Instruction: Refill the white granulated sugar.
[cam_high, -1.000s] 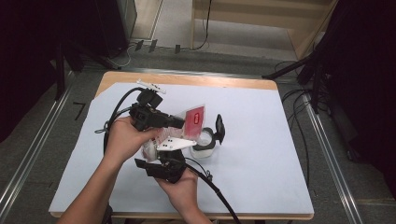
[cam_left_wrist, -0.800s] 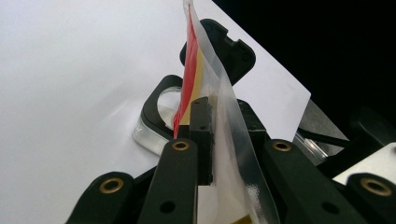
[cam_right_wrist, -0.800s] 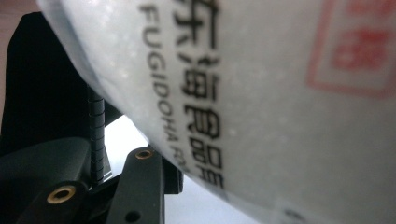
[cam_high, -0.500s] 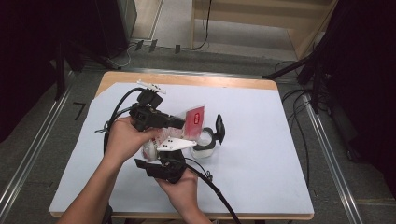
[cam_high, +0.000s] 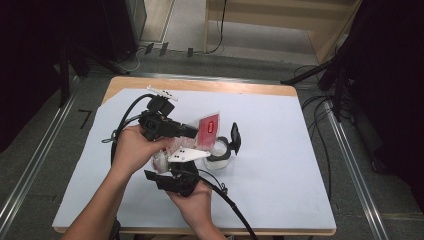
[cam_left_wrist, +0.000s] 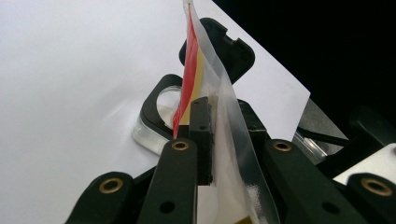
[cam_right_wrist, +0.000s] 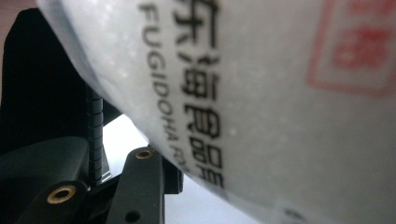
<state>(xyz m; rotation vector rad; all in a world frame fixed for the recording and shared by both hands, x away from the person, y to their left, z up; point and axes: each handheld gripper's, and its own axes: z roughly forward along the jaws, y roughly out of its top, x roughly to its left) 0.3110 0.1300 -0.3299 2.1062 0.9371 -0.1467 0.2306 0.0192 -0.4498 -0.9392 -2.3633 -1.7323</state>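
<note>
Mid-pour — pouch (cam_high: 202, 131) tilted over the open jar (cam_high: 219, 156), pinched near its top between left gripper (cam_high: 192, 132) fingers (cam_left_wrist: 201, 135), belly clamped between right gripper (cam_high: 172, 162) fingers just below. Next, likely a steeper tilt, mouth kept over the jar — spill risk otherwise.

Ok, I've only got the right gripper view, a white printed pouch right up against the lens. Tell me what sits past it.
Observer: A clear jar with a black collar stands on the white sheet, just beyond the pouch.
Operator: Give me the lid's state.
Observer: The black flip lid is swung open and stands upright beside the mouth.
Operator: Now tell me who else holds the pouch.
Observer: The left gripper is shut on its clear edge, next to a red label, with that end pointing at the jar.
</note>
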